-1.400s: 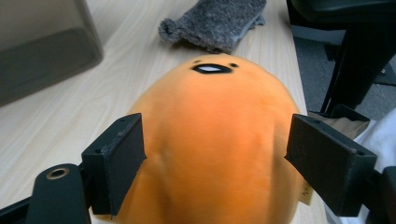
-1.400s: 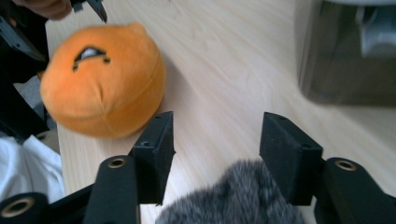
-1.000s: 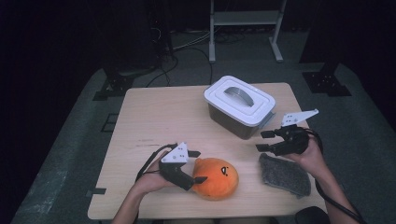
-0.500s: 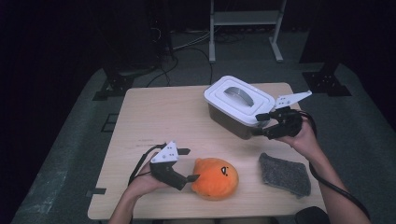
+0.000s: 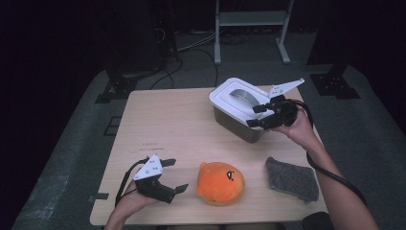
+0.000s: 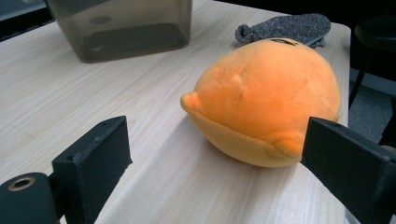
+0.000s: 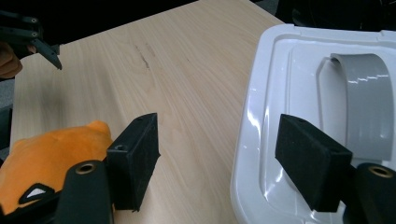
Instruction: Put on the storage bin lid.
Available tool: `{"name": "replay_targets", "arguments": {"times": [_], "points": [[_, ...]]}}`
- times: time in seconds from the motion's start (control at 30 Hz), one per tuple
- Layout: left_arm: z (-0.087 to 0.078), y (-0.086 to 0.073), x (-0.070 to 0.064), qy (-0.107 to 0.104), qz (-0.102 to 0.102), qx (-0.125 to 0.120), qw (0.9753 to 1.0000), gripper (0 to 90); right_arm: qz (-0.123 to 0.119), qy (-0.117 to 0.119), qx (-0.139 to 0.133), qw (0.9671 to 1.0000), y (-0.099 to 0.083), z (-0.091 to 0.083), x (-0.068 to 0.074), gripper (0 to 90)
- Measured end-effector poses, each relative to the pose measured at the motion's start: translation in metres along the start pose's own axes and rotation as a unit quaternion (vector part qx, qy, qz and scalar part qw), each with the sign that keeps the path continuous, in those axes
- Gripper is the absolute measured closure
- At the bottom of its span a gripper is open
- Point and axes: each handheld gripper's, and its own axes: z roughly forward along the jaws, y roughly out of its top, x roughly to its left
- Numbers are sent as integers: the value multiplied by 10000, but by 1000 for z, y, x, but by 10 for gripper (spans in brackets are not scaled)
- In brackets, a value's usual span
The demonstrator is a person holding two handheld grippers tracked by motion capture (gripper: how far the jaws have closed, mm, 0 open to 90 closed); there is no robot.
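An orange plush toy lies near the table's front edge. My left gripper stands open just left of it, not touching; in the left gripper view the plush sits ahead between the spread jaws of that gripper. A grey-walled container with a white lid stands at the back right. My right gripper is open at its front right corner. In the right gripper view, this gripper has one jaw over the lid and the other over bare table.
A grey knitted cloth lies at the front right, also seen behind the plush as the cloth. The wooden table is bare across its left and middle. Dark floor, cables and a metal stand lie beyond the far edge.
My right gripper rose from beside the grey cloth to the container's lid corner. My left gripper drew back leftward from the plush, leaving a gap.
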Motion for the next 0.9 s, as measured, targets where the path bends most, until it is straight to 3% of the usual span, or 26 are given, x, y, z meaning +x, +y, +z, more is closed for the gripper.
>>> {"name": "replay_targets", "arguments": {"times": [0.4, 0.9], "points": [[1, -3, 4, 59, 1, 7, 10000, 71, -42, 24, 12, 10000, 9, 9, -5, 291], [0, -6, 9, 65, -4, 20, 10000, 71, 24, -153, 8, 9999, 22, 11, -21, 288]]}}
